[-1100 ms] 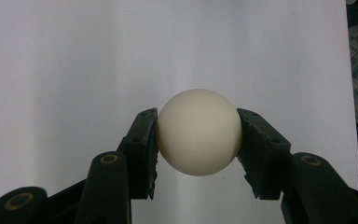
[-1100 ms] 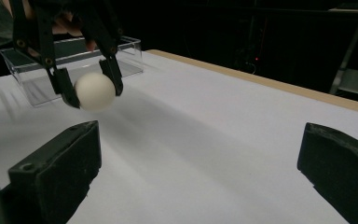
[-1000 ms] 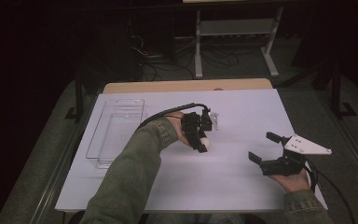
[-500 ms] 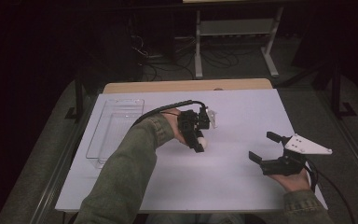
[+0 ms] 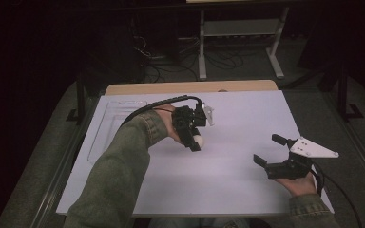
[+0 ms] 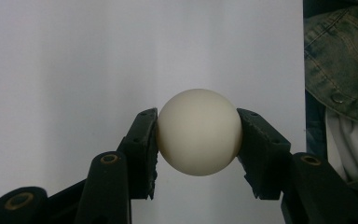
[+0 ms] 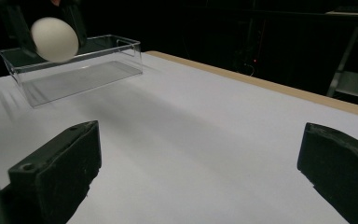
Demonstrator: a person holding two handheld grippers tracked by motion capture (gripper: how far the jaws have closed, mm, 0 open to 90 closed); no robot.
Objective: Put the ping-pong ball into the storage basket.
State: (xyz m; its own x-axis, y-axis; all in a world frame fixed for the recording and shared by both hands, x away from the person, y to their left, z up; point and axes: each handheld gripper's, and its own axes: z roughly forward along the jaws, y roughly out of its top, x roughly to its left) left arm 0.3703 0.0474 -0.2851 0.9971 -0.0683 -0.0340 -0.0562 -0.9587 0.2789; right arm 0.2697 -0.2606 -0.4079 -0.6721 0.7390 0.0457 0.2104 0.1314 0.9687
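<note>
Between my left gripper's (image 6: 198, 133) jaws sits a white ball (image 6: 199, 132), pads clamped on its widest line, one each side, nothing slipping. Left gripper view shows it smooth, round, matte, off-white. My read: light and hard-shelled, probably hollow, so it should carry easily, but a smooth sphere will squirt out if the pads ride above or below the equator. Grip looks centred, so I'm leaving it. No need for more squeeze; a thin shell could dent.

From the high view, the ball (image 5: 197, 140) hangs clear of the white table (image 5: 247, 190), roughly mid-table, with the left gripper (image 5: 194, 141) pointing down and toward me. A clear plastic tray (image 5: 105, 142) lies to its left near the table edge; from the right gripper view it's an open-top rectangular box (image 7: 77, 70) with nothing inside, and the ball (image 7: 54, 39) appears in front of it.

My right gripper (image 5: 266, 149) rests low at the right side of the table, jaws spread wide, nothing between them.

Versus a second ago: left hand has come up and drifted slightly toward the tray side, and the ball now shows below the jaws in the high view. Clamp unchanged. Right hand hasn't moved. Tray hasn't shifted.
</note>
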